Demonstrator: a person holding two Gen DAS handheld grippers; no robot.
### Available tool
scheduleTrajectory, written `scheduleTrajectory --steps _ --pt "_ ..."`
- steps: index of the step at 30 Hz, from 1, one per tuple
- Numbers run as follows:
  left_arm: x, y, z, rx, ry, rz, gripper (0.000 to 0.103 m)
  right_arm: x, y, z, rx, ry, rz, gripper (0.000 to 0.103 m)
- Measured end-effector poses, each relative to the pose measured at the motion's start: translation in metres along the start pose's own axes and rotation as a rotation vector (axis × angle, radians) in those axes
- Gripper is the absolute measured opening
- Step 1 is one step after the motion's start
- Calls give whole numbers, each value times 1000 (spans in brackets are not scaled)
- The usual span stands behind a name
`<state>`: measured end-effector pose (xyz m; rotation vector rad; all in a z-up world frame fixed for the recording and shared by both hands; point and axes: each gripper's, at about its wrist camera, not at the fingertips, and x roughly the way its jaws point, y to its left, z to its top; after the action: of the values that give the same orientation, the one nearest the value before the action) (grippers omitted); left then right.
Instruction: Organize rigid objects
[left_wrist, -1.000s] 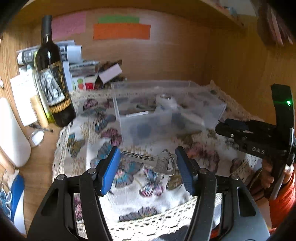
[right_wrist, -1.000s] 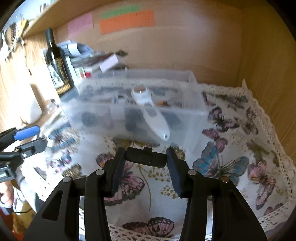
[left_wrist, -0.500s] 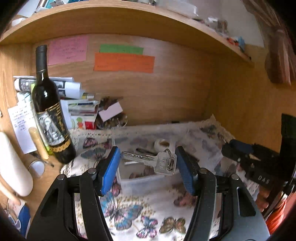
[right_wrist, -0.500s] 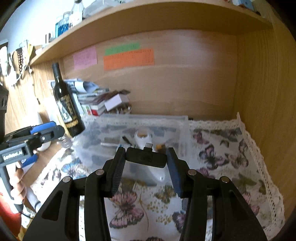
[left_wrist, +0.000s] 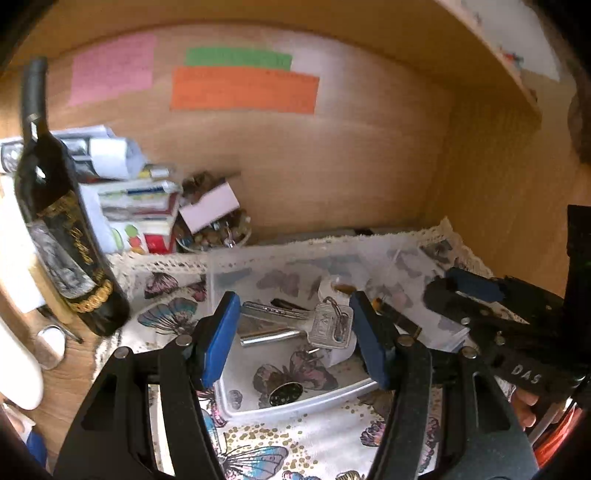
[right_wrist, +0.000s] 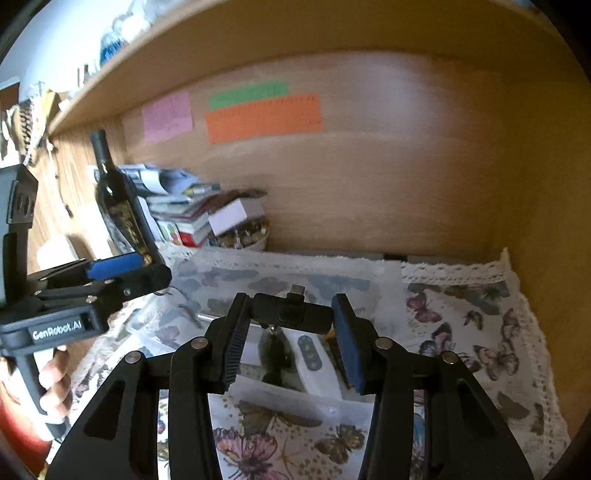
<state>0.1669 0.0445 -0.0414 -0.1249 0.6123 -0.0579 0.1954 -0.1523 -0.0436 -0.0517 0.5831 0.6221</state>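
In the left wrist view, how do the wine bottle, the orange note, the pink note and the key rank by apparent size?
1. wine bottle
2. orange note
3. pink note
4. key

The key is held in the left gripper, very near the camera, so it looks bigger than it truly is.

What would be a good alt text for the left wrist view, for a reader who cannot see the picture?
The left gripper holds a silver key crosswise between its blue pads, above a clear plastic box on a butterfly-print cloth. A dark wine bottle stands at the left, and the right gripper is at the right edge.
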Motion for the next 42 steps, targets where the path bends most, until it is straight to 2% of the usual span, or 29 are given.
scheduleTrajectory --steps 10,17,20,23,27,32,34,40,42 --pt "40 -2 -16 16 119 -16 61 46 -2 -18 3 136 20 42" --pt "42 -7 -19 37 127 0 62 49 1 -19 -10 152 23 43" --pt "40 -6 -18 28 126 -2 62 48 2 -18 -7 156 21 51" --pt "35 -2 -16 12 116 1 62 44 5 -16 -13 144 17 52" --pt "19 0 -11 4 80 6 62 27 8 -10 -20 103 21 53" --pt "-16 -3 -6 18 -2 18 62 -5 14 -2 -28 26 14 55" --pt "-31 -5 -5 23 -38 20 65 -22 18 1 -32 -16 12 58" --pt "-81 -17 -9 45 -168 42 83 -69 30 2 -37 -140 5 65" --pt "-98 -23 -13 55 -208 44 90 -84 32 0 -37 -182 0 71"
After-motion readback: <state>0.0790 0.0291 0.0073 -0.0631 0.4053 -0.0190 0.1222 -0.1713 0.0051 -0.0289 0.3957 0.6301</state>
